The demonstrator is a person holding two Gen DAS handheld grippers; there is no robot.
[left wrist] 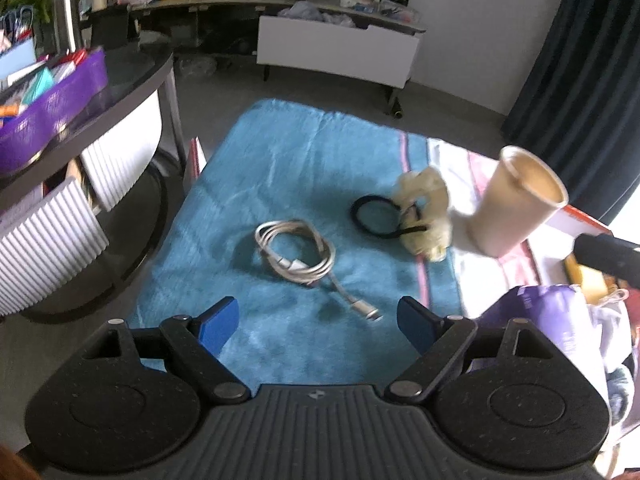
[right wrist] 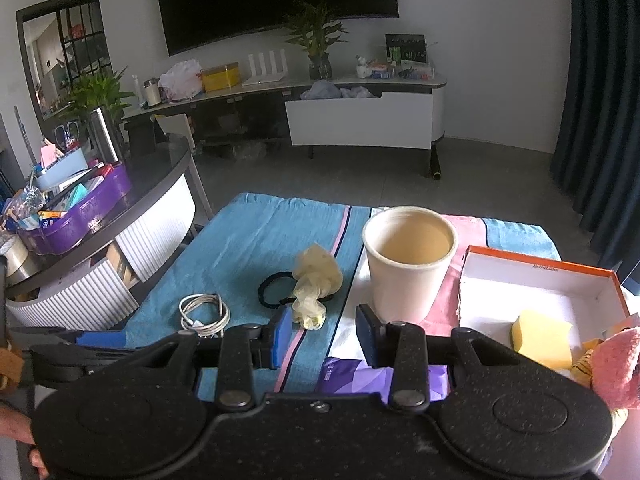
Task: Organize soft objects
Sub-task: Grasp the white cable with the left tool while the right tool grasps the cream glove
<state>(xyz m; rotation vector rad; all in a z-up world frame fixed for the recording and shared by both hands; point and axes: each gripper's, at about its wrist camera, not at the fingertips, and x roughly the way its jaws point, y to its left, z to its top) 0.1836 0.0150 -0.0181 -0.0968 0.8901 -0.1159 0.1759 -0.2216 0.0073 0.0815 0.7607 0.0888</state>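
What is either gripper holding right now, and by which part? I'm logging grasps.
Nothing is held. The left gripper stands open above the coiled cable; the right gripper is open and empty near the cup.

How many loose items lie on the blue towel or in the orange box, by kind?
Coiled white charging cable: 1
Black elastic hair tie: 1
Crumpled pale yellow glove: 1
Cream paper cup: 1
Yellow sponge block: 1
Total: 5
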